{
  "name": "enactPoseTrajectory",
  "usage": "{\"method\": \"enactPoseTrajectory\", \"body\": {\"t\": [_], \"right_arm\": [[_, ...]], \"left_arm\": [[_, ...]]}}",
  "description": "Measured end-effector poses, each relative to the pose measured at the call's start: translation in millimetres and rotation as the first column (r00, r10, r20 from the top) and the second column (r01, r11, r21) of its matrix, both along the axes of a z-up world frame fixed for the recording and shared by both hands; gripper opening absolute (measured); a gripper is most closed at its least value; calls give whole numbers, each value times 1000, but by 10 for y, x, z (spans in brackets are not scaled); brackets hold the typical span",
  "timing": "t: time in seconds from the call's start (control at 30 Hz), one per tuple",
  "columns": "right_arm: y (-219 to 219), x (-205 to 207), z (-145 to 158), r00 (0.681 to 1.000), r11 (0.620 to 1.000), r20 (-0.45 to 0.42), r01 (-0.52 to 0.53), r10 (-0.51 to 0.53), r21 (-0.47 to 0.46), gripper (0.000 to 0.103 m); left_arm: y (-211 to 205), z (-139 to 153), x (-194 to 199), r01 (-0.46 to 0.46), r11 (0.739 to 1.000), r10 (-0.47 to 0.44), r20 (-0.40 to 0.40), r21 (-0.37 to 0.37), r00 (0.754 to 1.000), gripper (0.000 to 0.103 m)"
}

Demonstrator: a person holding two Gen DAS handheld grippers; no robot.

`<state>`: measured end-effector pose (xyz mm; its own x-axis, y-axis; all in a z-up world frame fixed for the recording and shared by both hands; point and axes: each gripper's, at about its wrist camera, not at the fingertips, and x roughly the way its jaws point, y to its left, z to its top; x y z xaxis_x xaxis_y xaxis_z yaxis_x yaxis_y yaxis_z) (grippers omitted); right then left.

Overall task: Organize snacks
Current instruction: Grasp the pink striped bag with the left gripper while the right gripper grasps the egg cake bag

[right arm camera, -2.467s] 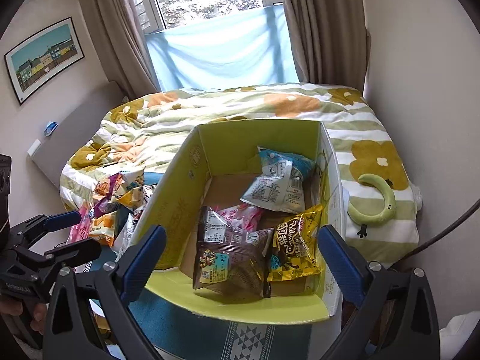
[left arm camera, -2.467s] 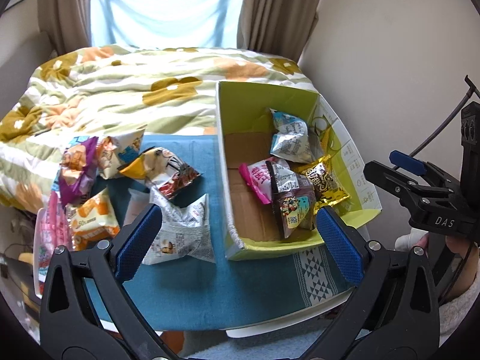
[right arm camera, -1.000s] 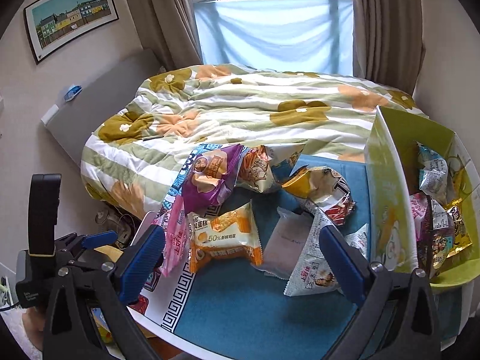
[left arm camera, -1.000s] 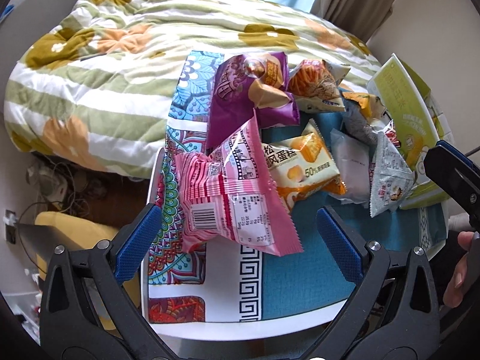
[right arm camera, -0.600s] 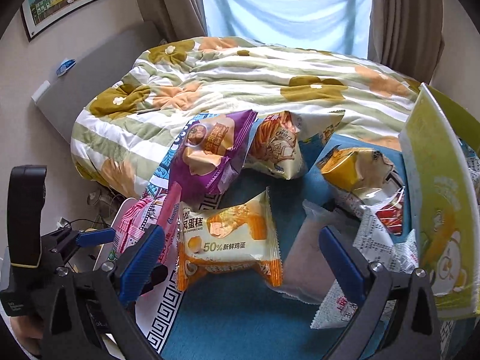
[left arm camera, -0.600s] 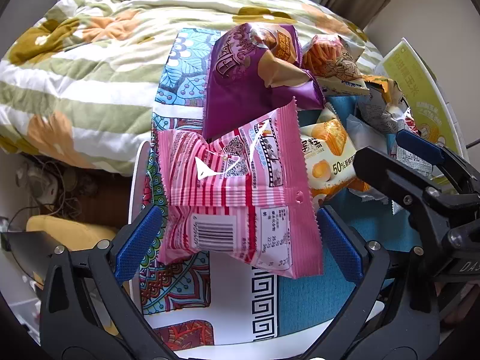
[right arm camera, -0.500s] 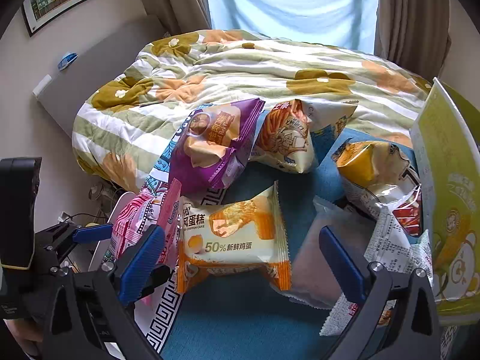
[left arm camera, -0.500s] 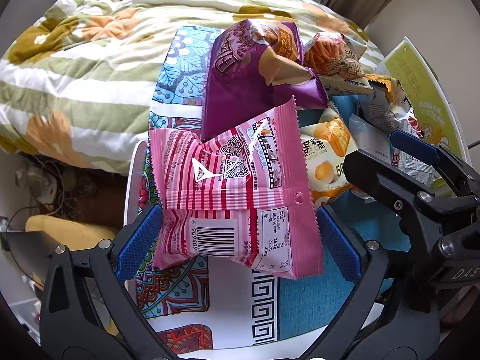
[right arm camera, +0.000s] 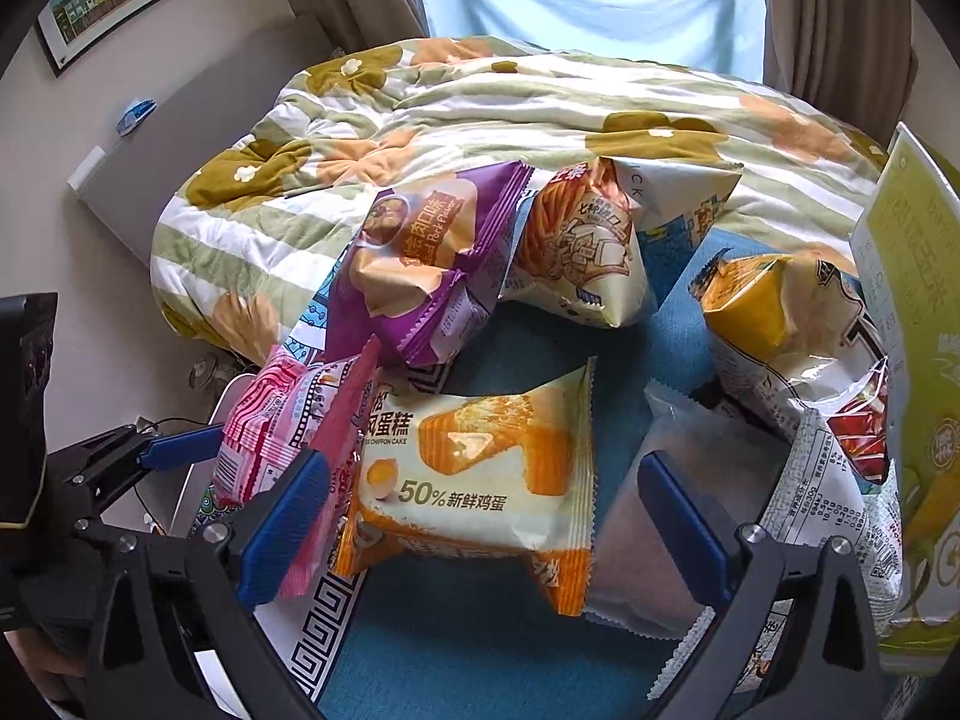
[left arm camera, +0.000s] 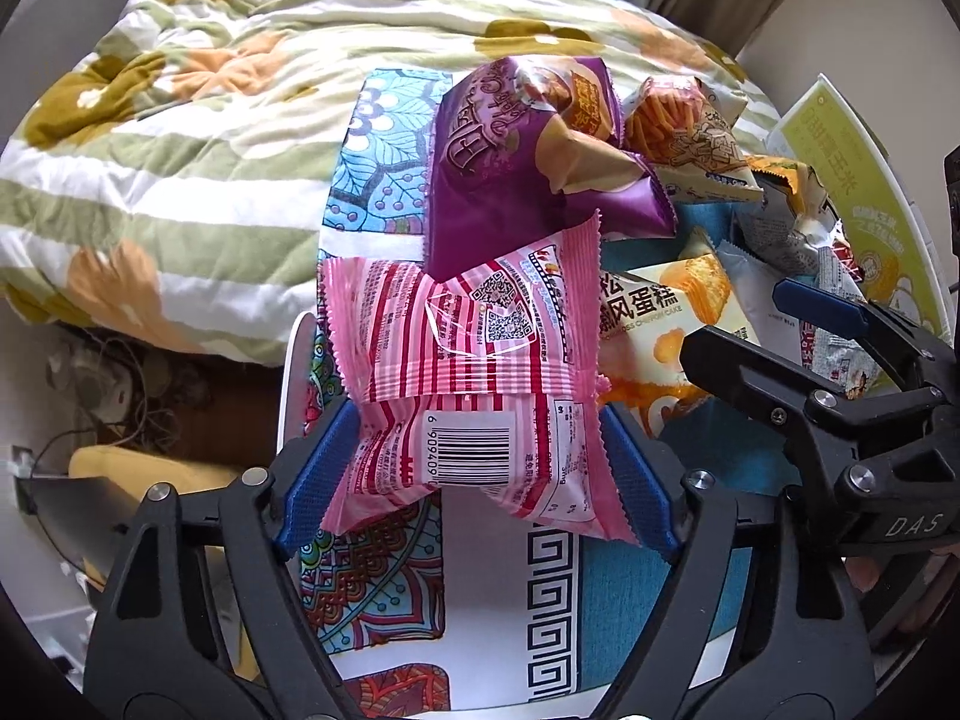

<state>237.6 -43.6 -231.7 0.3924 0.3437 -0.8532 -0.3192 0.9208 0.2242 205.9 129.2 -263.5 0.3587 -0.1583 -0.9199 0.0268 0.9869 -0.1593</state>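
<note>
The pink pack (left arm camera: 474,372) is glossy plastic film, crinkled, with serrated sealed ends; so are the purple pack (right arm camera: 420,264) and the orange cake pack (right arm camera: 480,468). A frosted, matt pouch (right arm camera: 666,516) lies by them. The gripper pads (left arm camera: 318,474) look like blue, matt rubbery plastic on black matt plastic arms with shiny metal screws. The cloth (right arm camera: 510,648) on the table is woven, matt fabric. The quilt (right arm camera: 480,114) is soft puckered cloth. The box (right arm camera: 918,312) is smooth printed card.

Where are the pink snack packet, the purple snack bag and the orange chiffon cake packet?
pink snack packet (left arm camera: 474,384), left wrist view, striped middle above the barcode
purple snack bag (right arm camera: 420,264), right wrist view, printed front
orange chiffon cake packet (right arm camera: 480,468), right wrist view, front panel
</note>
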Motion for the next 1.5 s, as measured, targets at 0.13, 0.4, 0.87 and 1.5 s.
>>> {"method": "enactPoseTrajectory", "body": {"t": [0.13,0.4,0.87,1.5], "right_arm": [[27,36,-65,1000,1000,-21,0,0,-9,102],[103,129,-281,996,1000,-93,3,-3,-6,102],[210,218,-409,992,1000,-126,5,-3,12,97],[30,-79,-4,996,998,-83,45,-42,36,72]], "left_arm": [[54,-83,47,-5,1000,5,-17,3,1000,80],[2,-215,91,30,999,-29,-33,29,999,80],[44,-155,37,51,999,-51,-20,0,998,66],[-77,312,-337,66,998,-66,22,7,998,63]]}}
